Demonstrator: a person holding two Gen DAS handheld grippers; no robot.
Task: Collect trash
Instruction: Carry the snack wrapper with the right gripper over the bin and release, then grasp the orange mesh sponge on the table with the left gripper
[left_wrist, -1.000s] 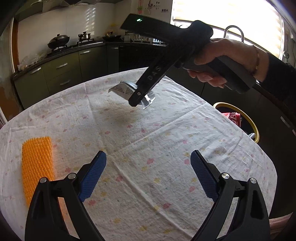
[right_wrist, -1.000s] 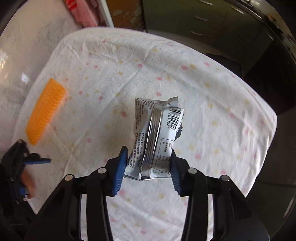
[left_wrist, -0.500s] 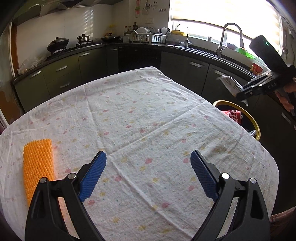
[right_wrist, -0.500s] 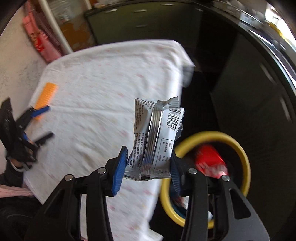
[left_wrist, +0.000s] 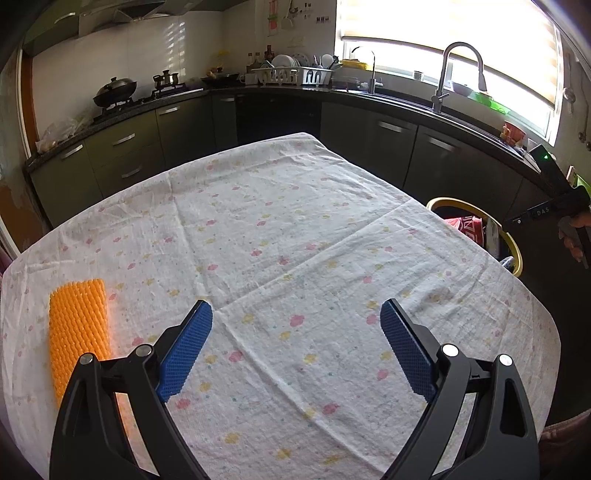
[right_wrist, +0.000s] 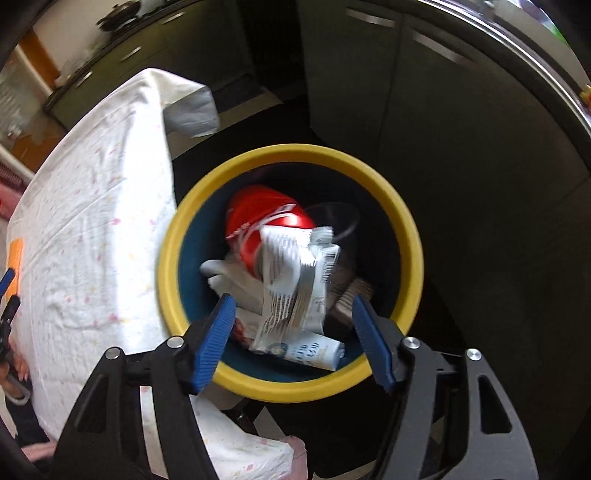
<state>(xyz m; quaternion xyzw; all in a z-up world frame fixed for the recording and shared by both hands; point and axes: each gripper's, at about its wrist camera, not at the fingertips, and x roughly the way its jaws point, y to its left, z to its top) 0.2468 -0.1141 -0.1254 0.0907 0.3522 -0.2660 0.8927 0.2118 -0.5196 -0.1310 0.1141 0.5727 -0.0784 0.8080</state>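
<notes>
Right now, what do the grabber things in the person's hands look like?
Both are black plastic tongs. The left gripper and the right gripper each have two blue finger pads with a bumpy waffle texture, fixed with round silver bolts. From the left camera, the right one shows a long black body with white letters "DAS" and a small green light. No sleeve shows clearly.

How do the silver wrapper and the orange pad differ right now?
The silver wrapper is crumpled and blurred, loose over the yellow-rimmed bin between the right claw's opening jaws. The orange pad lies flat on the tablecloth, beside the open left claw, untouched. Neither is gripped.
</notes>
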